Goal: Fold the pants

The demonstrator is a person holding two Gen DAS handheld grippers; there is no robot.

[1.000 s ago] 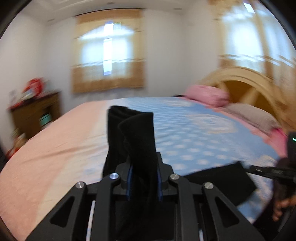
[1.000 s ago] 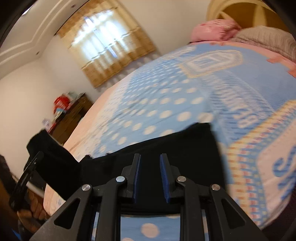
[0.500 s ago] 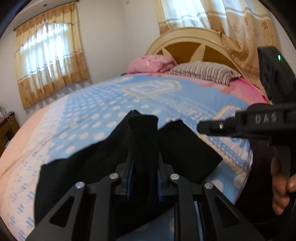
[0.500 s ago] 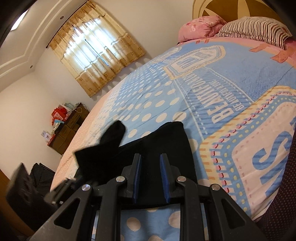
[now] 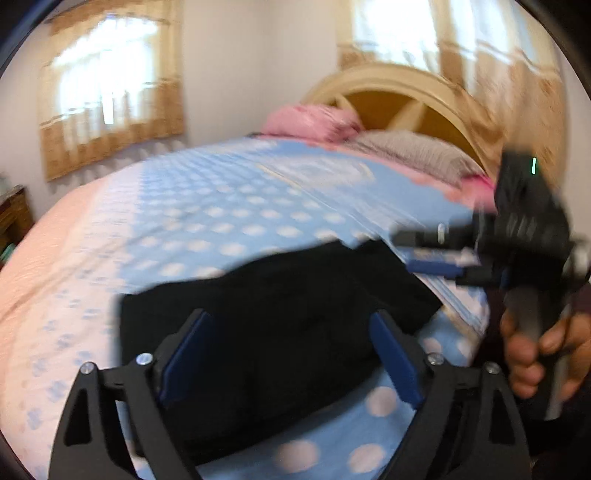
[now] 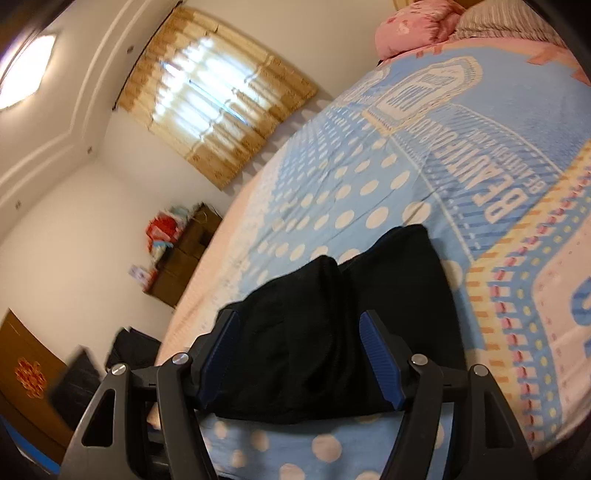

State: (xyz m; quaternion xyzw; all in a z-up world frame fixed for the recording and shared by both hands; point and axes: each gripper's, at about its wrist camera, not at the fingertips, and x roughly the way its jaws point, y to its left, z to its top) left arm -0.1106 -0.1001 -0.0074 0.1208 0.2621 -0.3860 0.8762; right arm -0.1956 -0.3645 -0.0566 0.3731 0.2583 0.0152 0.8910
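Black pants [image 6: 332,332] lie as a compact folded bundle on the bed [image 6: 406,155], at its near edge, well apart from the pillows [image 6: 417,29] at the headboard end. One layer is laid over the other; a rounded fold edge shows on top in the right wrist view. In the left view the bundle [image 5: 280,317] is blurred but reads as a flat rectangle.

Left gripper [image 5: 291,354]: fingers wide apart, nothing between them, hovering just over the bundle. Right gripper [image 6: 299,354]: fingers also apart, empty, above the bundle's near side. In the left view it shows by the bundle's pillow-side end, held in a hand [image 5: 543,350].

Progress, as a judgement: the main fold looks done and the cloth is let go. Left, if anything: one more fold to shorten it, or smoothing the top layer. Cannot tell if edges line up, too dark and blurred.
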